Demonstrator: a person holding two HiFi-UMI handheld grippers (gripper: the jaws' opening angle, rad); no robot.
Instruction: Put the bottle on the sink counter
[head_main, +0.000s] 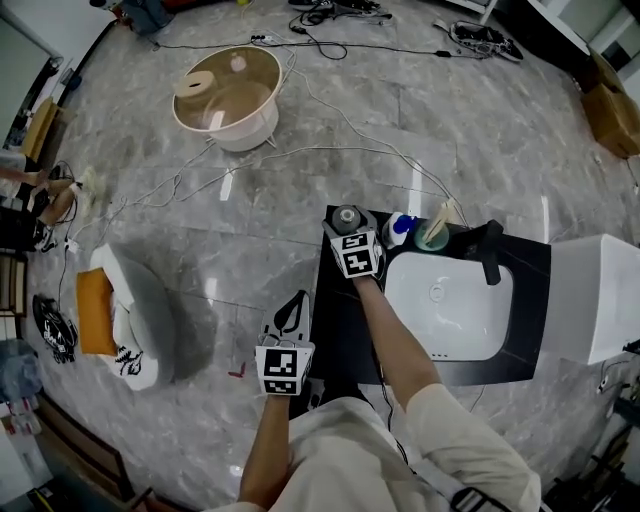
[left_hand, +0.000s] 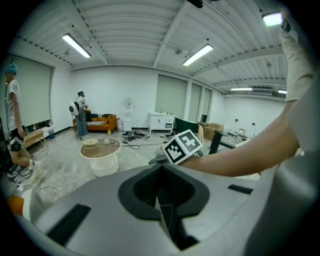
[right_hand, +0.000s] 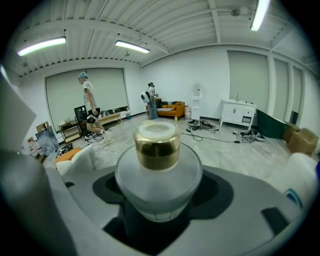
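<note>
Two grippers: your right gripper (head_main: 348, 228) is clamping the bottle (right_hand: 159, 172) at the sink counter's (head_main: 338, 320) corner; your left gripper (head_main: 292, 310) is hanging beside it, jaws together.

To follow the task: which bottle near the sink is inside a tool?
The frosted gold-capped bottle, gripped by the right tool; the blue-topped white bottle stands free beside it.
</note>
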